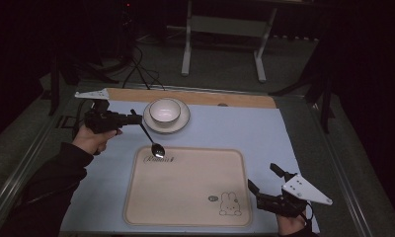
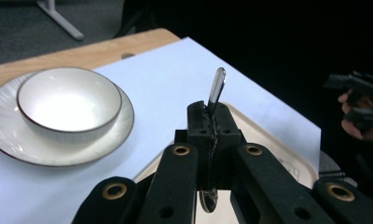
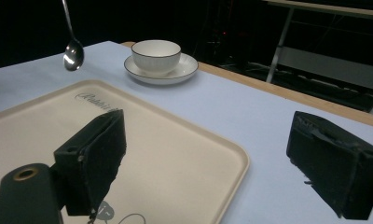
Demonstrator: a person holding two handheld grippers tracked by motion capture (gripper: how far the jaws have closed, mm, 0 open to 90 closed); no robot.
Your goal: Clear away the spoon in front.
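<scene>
The left gripper [image 1: 134, 118] has its jaws clamped on the handle of a metal spoon [image 1: 151, 139], a slim, shiny piece with a dark, reflective oval bowl. The spoon hangs tilted in the air, its bowl lowest, over the far left corner of the cream tray [image 1: 136, 197], apart from its surface. In the left gripper view the handle tip [image 2: 217, 88] sticks up past the closed jaws. A white bowl [image 1: 165, 110] sits on a white plate [image 1: 183, 121] just beyond the tray, on the pale blue mat [image 1: 255, 128] covering the bench. The right gripper [image 1: 267, 181] rests near the tray's near right corner, jaws spread wide and empty.
</scene>
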